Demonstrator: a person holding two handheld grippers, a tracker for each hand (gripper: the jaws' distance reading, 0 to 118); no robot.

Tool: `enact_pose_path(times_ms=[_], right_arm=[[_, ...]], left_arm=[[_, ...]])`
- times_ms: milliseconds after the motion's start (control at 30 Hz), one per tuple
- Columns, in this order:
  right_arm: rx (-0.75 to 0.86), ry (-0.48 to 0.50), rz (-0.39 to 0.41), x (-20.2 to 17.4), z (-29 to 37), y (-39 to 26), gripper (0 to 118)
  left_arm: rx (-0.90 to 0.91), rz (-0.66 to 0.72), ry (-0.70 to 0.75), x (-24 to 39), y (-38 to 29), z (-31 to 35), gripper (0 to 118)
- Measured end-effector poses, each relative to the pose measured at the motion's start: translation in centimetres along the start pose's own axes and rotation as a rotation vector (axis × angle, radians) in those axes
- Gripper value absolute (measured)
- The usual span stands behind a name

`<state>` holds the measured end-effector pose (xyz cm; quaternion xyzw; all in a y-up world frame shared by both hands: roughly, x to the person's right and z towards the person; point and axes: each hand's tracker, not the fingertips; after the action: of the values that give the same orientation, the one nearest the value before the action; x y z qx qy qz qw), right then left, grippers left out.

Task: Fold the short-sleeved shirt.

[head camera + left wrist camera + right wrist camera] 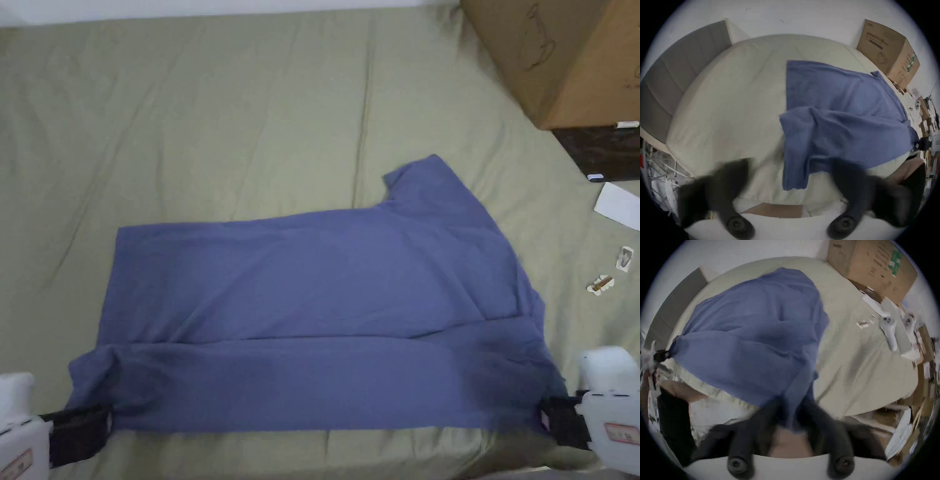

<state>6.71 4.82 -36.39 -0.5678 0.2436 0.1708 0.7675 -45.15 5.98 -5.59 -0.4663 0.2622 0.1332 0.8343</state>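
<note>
Blue short-sleeved shirt [325,294] lies sideways, near edge folded over, sleeve outward.

Olive-sheeted bed [250,112]; cardboard box [562,56] at far corner; white wall [786,19], perhaps plaster.

A blue short-sleeved shirt [325,294] lies sideways on an olive bedsheet [219,112], its near edge folded over. The left gripper [78,431] and right gripper [562,420] meet that fold's two ends. A cardboard box [562,56] stands at the far right, small white clips [603,284] beside the shirt.
</note>
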Motion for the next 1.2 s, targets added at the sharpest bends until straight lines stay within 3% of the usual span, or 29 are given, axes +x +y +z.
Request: enact_pose_path(times_ms=[33, 133, 233, 333, 367, 400, 433, 467, 500, 533, 567, 700, 933, 967, 1000, 1033, 1100, 1200], right_arm=[[0.018, -0.059, -0.008, 0.3, 0.6, -0.1, 115], [0.198, -0.008, -0.033, 0.6, 4.2, -0.8, 114], [0.432, -0.06, -0.077, -0.2, 8.4, -0.9, 114], [0.611, -0.039, -0.082, -2.9, 11.8, 1.6, 109], [0.643, -0.032, -0.075, -3.6, 12.6, 2.5, 105], [0.685, -0.013, -0.056, -4.3, 13.2, 3.2, 88], [0.717, 0.009, -0.027, -4.6, 13.1, 4.0, 49], [0.724, -0.012, 0.015, -5.4, 12.8, 5.0, 0], [0.718, -0.083, 0.014, -6.0, 13.7, 5.9, 0], [0.668, -0.008, 0.069, -6.5, 13.8, 7.1, 0], [0.659, 0.034, 0.066, -6.0, 11.8, 7.3, 0], [0.638, 0.031, 0.081, -7.7, 10.1, 9.4, 0], [0.565, 0.059, 0.034, -7.5, 6.0, 12.8, 0], [0.562, 0.075, 0.018, -7.1, 5.4, 12.9, 0], [0.554, 0.077, 0.014, -7.1, 4.9, 13.2, 0], [0.549, 0.075, 0.013, -7.1, 4.6, 13.5, 0], [0.544, 0.071, 0.018, -7.1, 4.1, 13.8, 0], [0.506, 0.077, 0.052, -6.6, 3.3, 14.4, 0]], left_arm=[[-0.012, -0.008, -0.03, 0.0, 0.1, 0.6, 111], [0.039, -0.021, -0.018, -0.2, 1.0, 2.7, 110], [0.164, -0.011, 0.02, 0.8, 2.2, 5.3, 110], [0.28, 0.046, -0.03, 2.0, 4.0, 7.9, 107], [0.321, 0.067, -0.051, 2.5, 4.7, 8.5, 101], [0.363, 0.085, -0.077, 2.8, 5.4, 9.5, 80], [0.395, 0.088, -0.095, 3.3, 6.0, 9.7, 46], [0.389, 0.102, -0.116, 4.0, 6.8, 9.3, 0], [0.428, 0.142, -0.094, 4.5, 7.3, 9.0, 0], [0.403, 0.103, -0.137, 4.3, 8.3, 8.6, 0], [0.371, 0.065, -0.176, 4.7, 9.5, 7.7, 0], [0.339, -0.039, -0.134, 5.3, 14.1, 2.8, 0], [0.159, -0.031, -0.095, 2.8, 24.9, -8.5, 2], [0.141, -0.03, -0.072, 2.3, 25.9, -10.2, 27], [0.127, -0.015, -0.056, 1.9, 26.6, -11.7, 94], [0.073, -0.007, -0.041, 1.4, 27.3, -13.4, 118], [-0.044, 0.007, -0.11, 0.7, 28.5, -16.3, 107], [-0.107, 0.053, -0.109, 0.2, 27.9, -19.0, 109]])
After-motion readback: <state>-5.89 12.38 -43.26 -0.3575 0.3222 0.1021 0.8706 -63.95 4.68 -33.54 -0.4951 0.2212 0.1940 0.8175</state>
